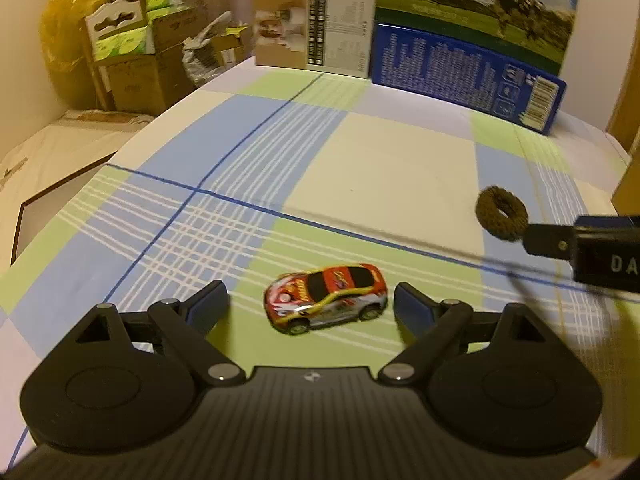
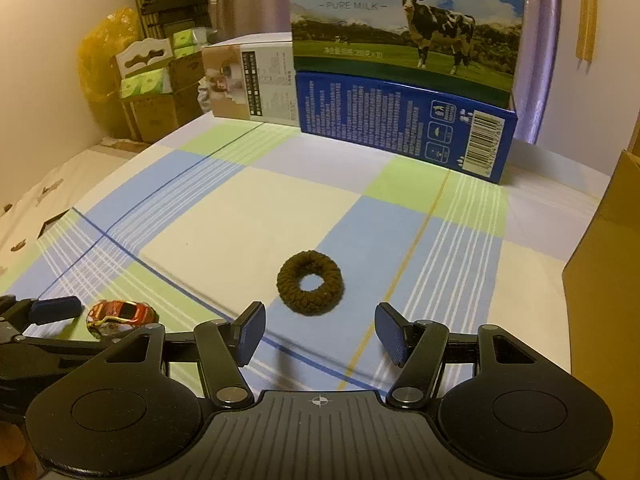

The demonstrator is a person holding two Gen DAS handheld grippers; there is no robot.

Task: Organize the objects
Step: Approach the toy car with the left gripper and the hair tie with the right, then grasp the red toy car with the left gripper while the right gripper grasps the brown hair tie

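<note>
A small red and yellow toy car (image 1: 326, 298) lies on the checked cloth, between the spread fingers of my left gripper (image 1: 311, 307), which is open around it without touching. The same toy car (image 2: 120, 316) shows at the lower left of the right wrist view, beside a left fingertip (image 2: 56, 308). A brown knitted hair ring (image 2: 310, 282) lies flat just ahead of my right gripper (image 2: 320, 332), which is open and empty. In the left wrist view the hair ring (image 1: 501, 213) sits by the right gripper's finger (image 1: 548, 240).
A blue milk carton box (image 2: 404, 120) with a cow picture stands at the back of the table, a white box (image 2: 252, 80) to its left. A cardboard box wall (image 2: 604, 280) rises at the right. Stacked cartons (image 1: 132, 64) and a yellow bag (image 1: 64, 28) sit beyond the left edge.
</note>
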